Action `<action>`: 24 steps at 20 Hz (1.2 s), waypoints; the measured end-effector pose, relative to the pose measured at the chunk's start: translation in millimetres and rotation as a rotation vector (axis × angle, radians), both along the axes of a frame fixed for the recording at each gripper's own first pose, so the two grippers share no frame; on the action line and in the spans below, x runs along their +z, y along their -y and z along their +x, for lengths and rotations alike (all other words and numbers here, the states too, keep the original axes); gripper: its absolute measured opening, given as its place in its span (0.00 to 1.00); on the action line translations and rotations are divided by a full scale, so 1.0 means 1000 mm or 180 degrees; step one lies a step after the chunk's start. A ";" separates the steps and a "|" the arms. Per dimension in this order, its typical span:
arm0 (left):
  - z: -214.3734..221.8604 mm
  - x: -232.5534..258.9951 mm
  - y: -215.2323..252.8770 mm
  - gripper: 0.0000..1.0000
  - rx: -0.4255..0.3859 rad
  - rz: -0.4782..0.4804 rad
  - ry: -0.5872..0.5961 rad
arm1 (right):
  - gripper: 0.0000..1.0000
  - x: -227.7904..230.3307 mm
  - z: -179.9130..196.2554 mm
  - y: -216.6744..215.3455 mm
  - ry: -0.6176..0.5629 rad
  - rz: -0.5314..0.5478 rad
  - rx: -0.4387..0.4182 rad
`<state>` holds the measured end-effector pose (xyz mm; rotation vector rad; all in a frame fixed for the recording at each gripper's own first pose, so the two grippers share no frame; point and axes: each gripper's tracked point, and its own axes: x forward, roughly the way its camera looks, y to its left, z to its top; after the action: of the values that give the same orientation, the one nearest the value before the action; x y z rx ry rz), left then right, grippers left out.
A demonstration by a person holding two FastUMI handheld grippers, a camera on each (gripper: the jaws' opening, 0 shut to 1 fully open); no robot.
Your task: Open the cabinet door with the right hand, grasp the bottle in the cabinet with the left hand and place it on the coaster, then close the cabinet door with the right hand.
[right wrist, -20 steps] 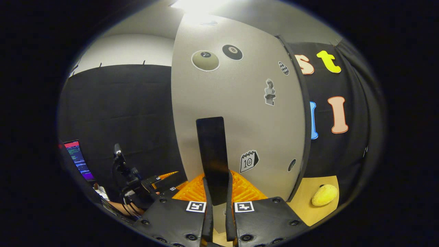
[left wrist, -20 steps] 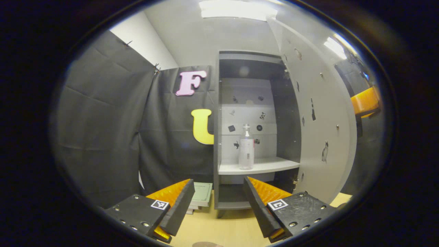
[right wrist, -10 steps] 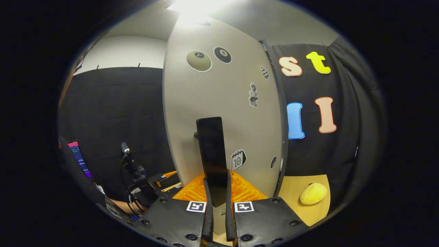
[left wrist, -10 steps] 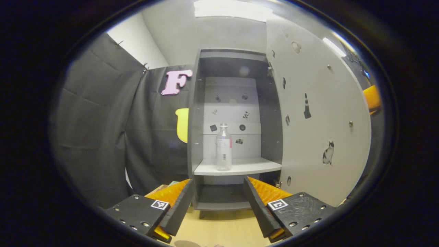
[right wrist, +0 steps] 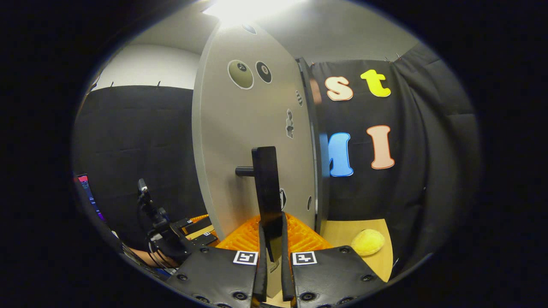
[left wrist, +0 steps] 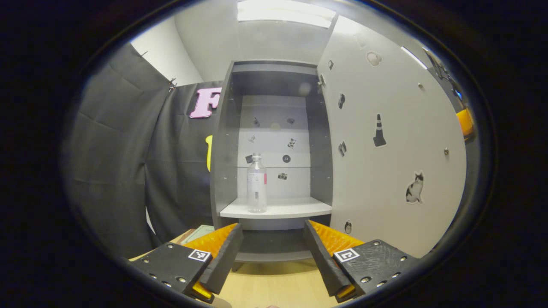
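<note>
Since a second ago, the cabinet door [left wrist: 394, 141] has swung wider, its edge now clear of the opening. Right claw [right wrist: 271, 256] stays clamped on the door's handle [right wrist: 266, 201]. Left claw [left wrist: 272, 244] hangs wide apart and empty above the counter [left wrist: 274, 284], facing the bottle [left wrist: 256, 184] upright at the shelf's [left wrist: 295, 208] left front, with open shelf to its right.

Overhead ceiling light [left wrist: 286, 12] illuminates both fisheye views evenly, with blown-out glare at the top of the right gripper view. Strong barrel distortion bows the cabinet door [right wrist: 252, 141] and edges; the cabinet [left wrist: 274, 85] interior is shadowed, with focus sharp centrally.
</note>
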<state>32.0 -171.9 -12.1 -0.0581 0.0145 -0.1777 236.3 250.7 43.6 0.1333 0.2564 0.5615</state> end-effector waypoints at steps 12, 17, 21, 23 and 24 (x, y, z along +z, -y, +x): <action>-0.015 0.009 0.026 0.86 0.0176 0.0179 0.0042 | 0.16 0.009 -0.004 0.001 0.0156 0.0017 0.0247; -0.012 0.022 0.038 0.87 0.0178 0.0257 0.0092 | 0.21 0.004 -0.008 0.048 0.0148 -0.0013 -0.0050; 0.004 0.032 0.040 0.87 0.0113 0.0305 0.0084 | 0.21 -0.011 0.011 0.104 0.0121 -0.0061 -0.0637; 0.020 0.036 0.040 0.87 0.0032 0.0330 0.0031 | 0.29 -0.018 0.027 0.121 0.0070 -0.0023 -0.0899; 0.028 0.036 0.038 0.89 -0.0016 0.0336 0.0006 | 0.37 -0.020 0.030 0.125 0.0050 0.0014 -0.0988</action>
<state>60.4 -209.8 24.4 0.0474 0.0222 -0.1818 266.8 125.9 23.1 0.1694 0.2139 0.2546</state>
